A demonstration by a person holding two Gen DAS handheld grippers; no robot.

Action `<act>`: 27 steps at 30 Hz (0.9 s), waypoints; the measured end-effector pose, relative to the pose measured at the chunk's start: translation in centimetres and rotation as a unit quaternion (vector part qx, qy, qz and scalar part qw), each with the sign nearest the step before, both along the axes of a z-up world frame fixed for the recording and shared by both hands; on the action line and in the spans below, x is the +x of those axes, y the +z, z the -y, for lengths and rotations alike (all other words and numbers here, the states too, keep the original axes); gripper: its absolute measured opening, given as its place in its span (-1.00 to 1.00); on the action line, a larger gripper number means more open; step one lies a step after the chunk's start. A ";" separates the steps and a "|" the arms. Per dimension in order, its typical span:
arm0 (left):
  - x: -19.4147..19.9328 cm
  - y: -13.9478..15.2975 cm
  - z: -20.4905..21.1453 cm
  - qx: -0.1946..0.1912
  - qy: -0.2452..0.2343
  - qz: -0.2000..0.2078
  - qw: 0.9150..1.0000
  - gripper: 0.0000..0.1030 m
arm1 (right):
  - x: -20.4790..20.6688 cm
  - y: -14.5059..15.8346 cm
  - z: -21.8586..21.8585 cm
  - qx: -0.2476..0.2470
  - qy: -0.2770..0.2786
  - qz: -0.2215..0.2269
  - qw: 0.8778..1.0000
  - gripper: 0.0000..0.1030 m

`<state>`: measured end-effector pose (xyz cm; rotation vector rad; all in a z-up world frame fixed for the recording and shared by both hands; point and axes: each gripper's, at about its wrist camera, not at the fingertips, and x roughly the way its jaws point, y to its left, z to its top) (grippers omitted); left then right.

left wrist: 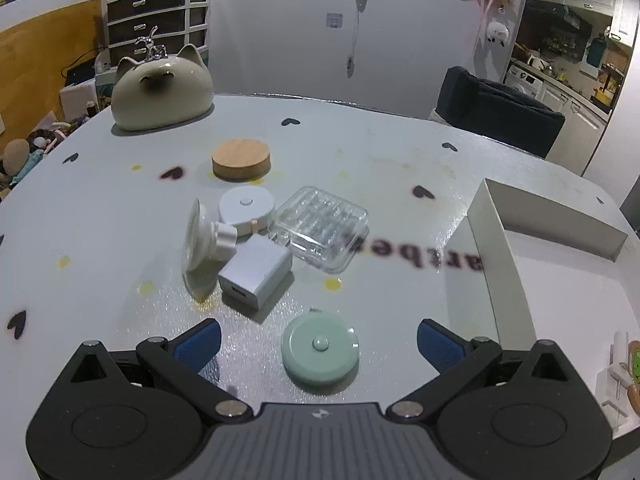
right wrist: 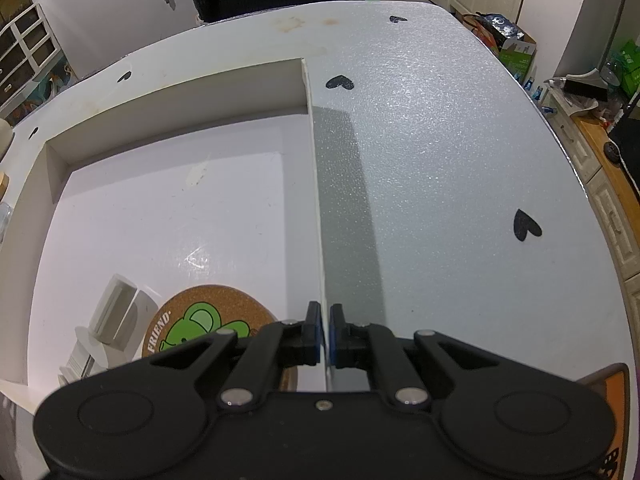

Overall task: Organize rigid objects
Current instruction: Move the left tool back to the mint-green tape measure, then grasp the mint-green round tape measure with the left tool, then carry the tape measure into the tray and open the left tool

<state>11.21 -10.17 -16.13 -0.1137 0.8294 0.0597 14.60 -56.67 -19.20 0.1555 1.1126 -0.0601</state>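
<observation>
My left gripper [left wrist: 319, 342] is open, its blue pads standing on either side of a mint-green round tape measure [left wrist: 320, 350] that lies on the table without touching them. Beyond it lie a silver charger cube [left wrist: 256, 272], a white suction-cup holder [left wrist: 204, 240], a white round tape measure [left wrist: 247, 208], a clear plastic case [left wrist: 320, 232] and a wooden lid [left wrist: 241, 159]. My right gripper [right wrist: 325, 334] is shut on the right wall of the white box [right wrist: 316, 184]. Inside the box lie a cork coaster with a green bear [right wrist: 200, 324] and a white plastic holder [right wrist: 112, 316].
A ceramic cat figure [left wrist: 160, 92] stands at the table's far left. The white box [left wrist: 492, 264] sits right of the loose objects. A dark chair [left wrist: 496, 108] stands behind the table. The tabletop [right wrist: 440, 160] right of the box carries only printed hearts.
</observation>
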 end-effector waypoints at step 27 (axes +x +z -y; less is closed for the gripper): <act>1.1 -2.2 0.2 0.004 -0.017 -0.028 0.999 -0.02 | -0.1 0.0 0.0 0.000 -0.005 0.002 1.000 -0.90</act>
